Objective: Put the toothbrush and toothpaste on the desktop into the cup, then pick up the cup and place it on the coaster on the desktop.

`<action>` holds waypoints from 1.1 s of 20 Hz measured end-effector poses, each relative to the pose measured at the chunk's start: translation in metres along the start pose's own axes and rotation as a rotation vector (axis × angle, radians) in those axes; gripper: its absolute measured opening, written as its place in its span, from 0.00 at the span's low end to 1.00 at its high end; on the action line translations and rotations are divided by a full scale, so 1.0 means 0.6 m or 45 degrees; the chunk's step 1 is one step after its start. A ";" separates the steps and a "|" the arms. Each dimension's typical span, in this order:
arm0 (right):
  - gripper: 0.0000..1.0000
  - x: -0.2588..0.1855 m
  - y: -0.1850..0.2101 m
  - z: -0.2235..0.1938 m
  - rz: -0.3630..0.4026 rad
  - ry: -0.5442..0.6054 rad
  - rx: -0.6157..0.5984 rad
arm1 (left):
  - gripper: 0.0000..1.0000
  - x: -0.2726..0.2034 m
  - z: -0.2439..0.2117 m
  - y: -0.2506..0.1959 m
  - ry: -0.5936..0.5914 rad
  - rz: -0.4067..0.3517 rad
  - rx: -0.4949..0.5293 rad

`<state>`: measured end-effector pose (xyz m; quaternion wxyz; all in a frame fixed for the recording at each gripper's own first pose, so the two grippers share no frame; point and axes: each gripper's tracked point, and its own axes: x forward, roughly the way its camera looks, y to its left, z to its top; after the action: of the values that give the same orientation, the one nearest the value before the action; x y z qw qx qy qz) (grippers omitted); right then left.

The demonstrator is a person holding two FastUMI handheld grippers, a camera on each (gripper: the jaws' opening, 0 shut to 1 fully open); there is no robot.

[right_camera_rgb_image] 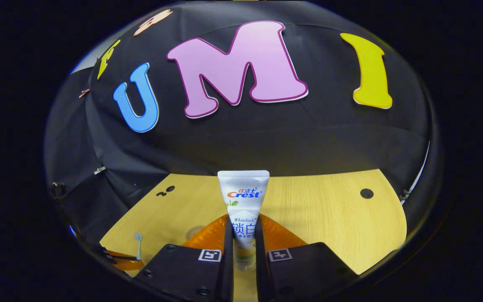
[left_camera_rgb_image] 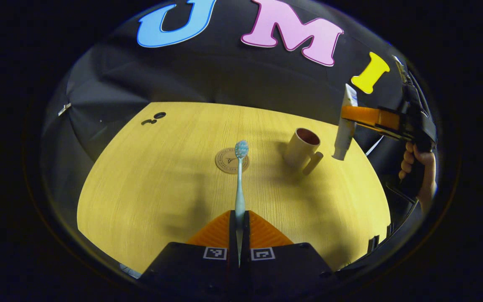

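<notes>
Wooden desktop carries an empty cup beside the bare coaster. Your left gripper clenches the toothbrush; your right gripper clamps the toothpaste, aloft near the cup. Nothing is inserted yet; cup transfer remains.

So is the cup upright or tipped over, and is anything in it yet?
Upright. The cup stands on the desktop, mouth up, nothing sticking out. Toothbrush and toothpaste are each clamped in a gripper.
</notes>
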<state>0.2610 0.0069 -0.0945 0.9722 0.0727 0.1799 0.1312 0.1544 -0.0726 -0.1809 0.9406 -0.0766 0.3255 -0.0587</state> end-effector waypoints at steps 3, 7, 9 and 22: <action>0.25 0.039 -0.006 0.014 -0.016 -0.047 0.019 | 0.06 -0.005 0.026 -0.008 -0.086 0.001 -0.039; 0.25 0.097 -0.021 0.003 -0.036 -0.055 0.042 | 0.07 -0.013 0.059 -0.008 -0.174 0.033 -0.070; 0.25 0.122 -0.029 -0.004 -0.042 -0.066 0.013 | 0.07 -0.020 0.071 -0.014 -0.217 0.049 -0.102; 0.27 0.196 -0.035 -0.102 -0.040 0.028 -0.131 | 0.06 -0.020 0.100 -0.044 -0.270 0.064 -0.145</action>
<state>0.3491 0.0255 -0.1941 0.9745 0.0184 0.1849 0.1259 0.1806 -0.0900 -0.1221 0.9650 -0.1276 0.2288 -0.0082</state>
